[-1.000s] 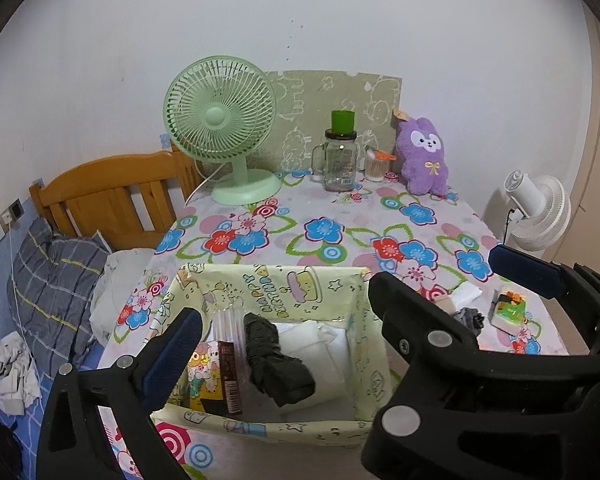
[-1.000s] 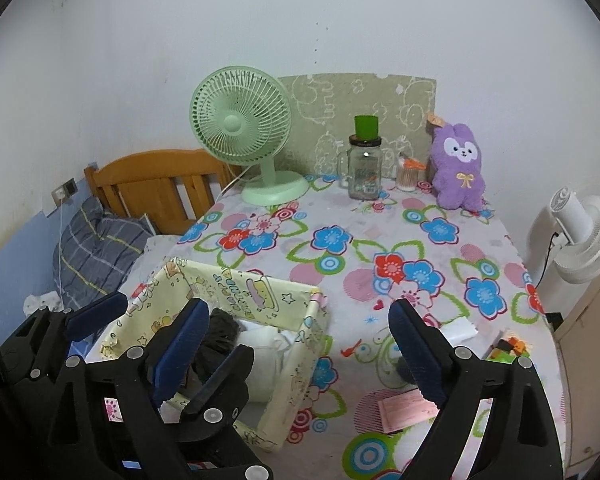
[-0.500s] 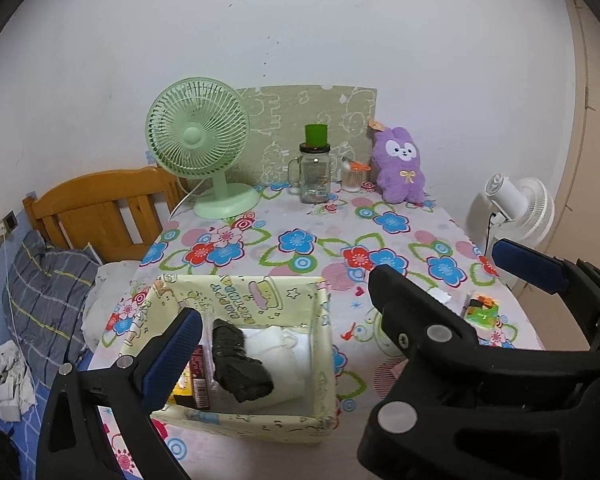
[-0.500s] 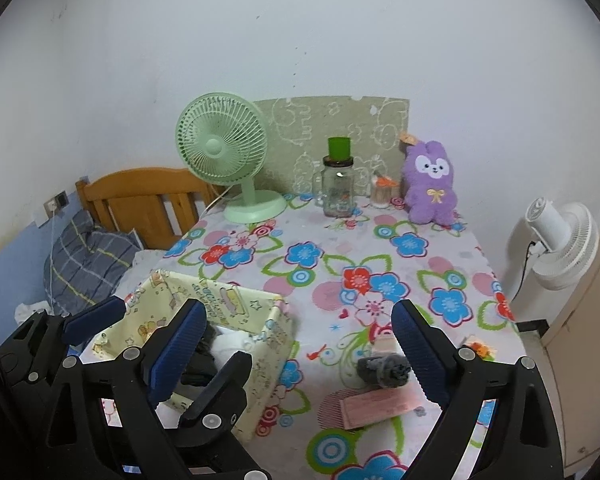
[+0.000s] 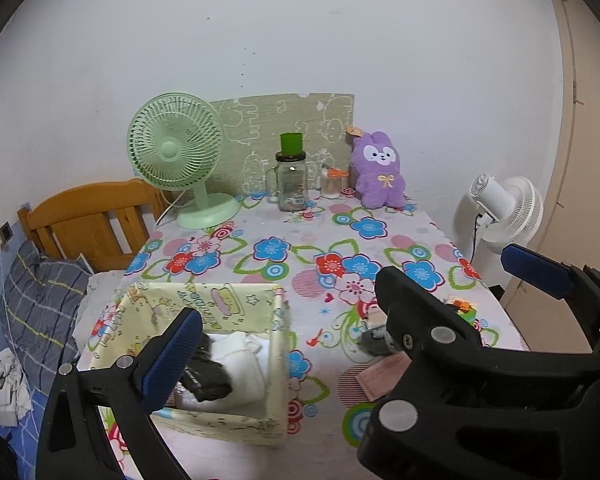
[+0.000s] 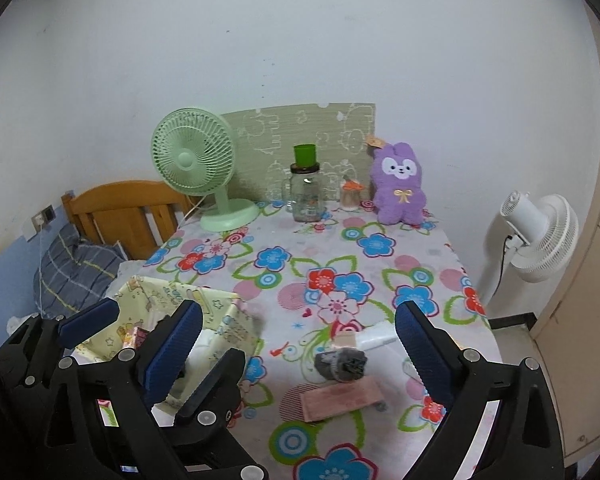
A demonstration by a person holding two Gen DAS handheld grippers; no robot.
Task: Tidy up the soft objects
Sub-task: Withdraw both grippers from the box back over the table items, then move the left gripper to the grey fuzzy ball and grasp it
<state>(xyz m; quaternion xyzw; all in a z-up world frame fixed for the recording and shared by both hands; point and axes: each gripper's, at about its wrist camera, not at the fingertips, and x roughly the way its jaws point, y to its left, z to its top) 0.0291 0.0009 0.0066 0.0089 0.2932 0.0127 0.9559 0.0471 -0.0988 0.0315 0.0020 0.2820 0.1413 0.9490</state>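
Note:
A yellow fabric box stands at the table's near left and holds a dark rolled sock and white cloth. A grey rolled sock lies on the flowered tablecloth to the right of the box, with a pink flat cloth in front of it. A purple plush bunny sits upright at the back. My left gripper hangs open over the box's near side. My right gripper is above the table's near edge, jaws opening and empty, with the grey sock lower on the table between them.
At the back stand a green desk fan and a glass jar with a green cup on top. A white floor fan is beyond the table's right edge. A wooden headboard and a plaid pillow lie to the left.
Both grippers have drawn back from the table, so the box and the back objects look smaller. The grey sock and pink cloth have come into view. The right jaws stand slightly wider.

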